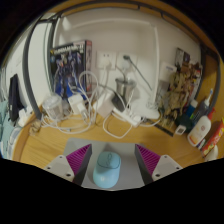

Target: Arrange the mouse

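A light blue mouse (pixel 106 168) lies on a grey surface on the wooden desk (pixel 45 148), between my fingers. My gripper (pixel 113 160) is open. The left magenta pad (pixel 78 157) is close to the mouse's left side. The right pad (pixel 150 159) stands apart from it with a visible gap. The mouse's near end is hidden at the bottom of the view.
Beyond the fingers lie white chargers (pixel 78 104) and tangled white cables (pixel 120 122). A picture box (pixel 70 62) leans on the back wall. Small figures (pixel 180 85) and bottles (pixel 204 126) stand at the right.
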Demonstrator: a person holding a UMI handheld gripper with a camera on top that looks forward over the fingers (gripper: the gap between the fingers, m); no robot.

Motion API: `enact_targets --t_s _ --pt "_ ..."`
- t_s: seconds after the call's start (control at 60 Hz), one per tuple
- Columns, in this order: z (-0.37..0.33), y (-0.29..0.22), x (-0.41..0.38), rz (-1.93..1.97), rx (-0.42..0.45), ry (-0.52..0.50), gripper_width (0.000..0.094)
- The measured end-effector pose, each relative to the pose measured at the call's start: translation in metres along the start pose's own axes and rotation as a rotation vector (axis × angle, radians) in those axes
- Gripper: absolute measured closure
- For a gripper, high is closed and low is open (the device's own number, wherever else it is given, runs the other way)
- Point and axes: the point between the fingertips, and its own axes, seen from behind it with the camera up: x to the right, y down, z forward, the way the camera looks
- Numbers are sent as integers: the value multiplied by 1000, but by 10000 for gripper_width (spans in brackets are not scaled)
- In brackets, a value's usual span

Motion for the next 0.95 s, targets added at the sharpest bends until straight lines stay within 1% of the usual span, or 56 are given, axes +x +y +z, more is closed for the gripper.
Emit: enact_targets --t_s 0.217,0.383,0.483,0.617,0.783,0.95 --pt "-86 -81 -2 11 142 -26 88" --pt "-158 -103 2 85 172 -29 80" --pt "-195 -106 4 108 184 -49 82" --pt "-235 -98 11 114 187 -71 77" --pt "-265 -85 33 109 203 -44 96" --pt "-285 -74 47 132 220 -37 93"
